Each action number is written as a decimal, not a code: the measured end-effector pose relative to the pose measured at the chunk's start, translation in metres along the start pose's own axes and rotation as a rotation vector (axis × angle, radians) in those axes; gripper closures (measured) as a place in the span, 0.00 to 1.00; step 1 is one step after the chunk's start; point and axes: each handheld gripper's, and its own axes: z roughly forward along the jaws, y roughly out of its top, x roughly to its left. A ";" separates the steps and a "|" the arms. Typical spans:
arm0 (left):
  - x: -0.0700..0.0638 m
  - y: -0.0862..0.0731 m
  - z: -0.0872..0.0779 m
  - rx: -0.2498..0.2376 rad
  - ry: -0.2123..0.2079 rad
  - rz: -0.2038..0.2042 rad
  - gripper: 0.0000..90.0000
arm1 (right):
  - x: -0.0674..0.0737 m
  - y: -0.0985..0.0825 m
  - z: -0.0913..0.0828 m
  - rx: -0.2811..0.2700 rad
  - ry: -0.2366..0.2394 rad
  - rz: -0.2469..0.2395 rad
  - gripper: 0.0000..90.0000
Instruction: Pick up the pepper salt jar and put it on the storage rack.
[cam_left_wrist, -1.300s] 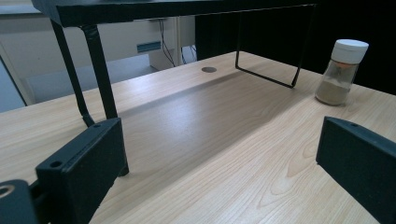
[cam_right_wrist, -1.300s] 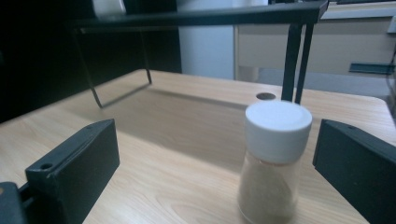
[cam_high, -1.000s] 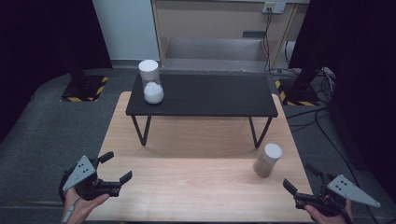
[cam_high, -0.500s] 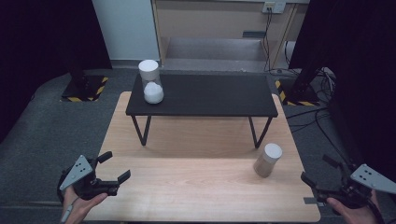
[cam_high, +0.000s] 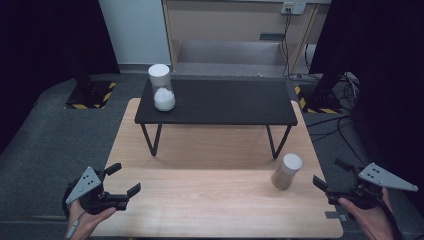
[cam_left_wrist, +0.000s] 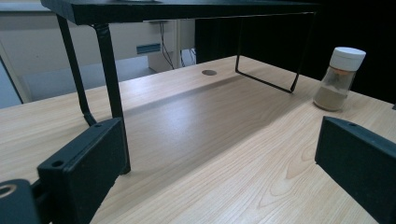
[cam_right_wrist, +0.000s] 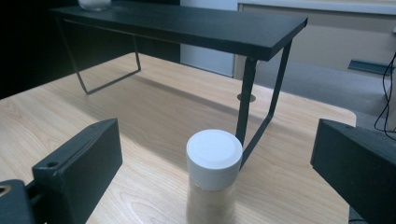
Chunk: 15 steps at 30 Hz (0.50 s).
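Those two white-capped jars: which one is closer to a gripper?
The brown-filled jar on the wooden table, just ahead of the right gripper; the white-filled jar stands on the black shelf.

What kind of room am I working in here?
Likely a lab or test bay, not a home: a bare wooden table carrying a black shelf, black curtains around it, hazard-striped stand bases and loose cables on grey carpet.

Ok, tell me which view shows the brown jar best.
The right gripper view: the brown jar stands close and centred between the open tongs, white lid and tan contents clear. The high view shows it small, near the table's right edge. The left gripper view shows it far off, whole but small.
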 end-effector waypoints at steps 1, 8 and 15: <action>0.000 0.000 0.000 0.000 -0.001 0.000 0.01 | -0.001 0.000 0.003 0.005 0.000 0.000 0.03; 0.000 0.000 0.001 0.004 -0.001 0.002 0.01 | -0.004 -0.001 0.027 0.045 0.001 -0.008 0.03; 0.000 0.001 0.001 0.012 -0.003 0.007 0.01 | -0.004 -0.005 0.053 0.078 0.008 -0.008 0.04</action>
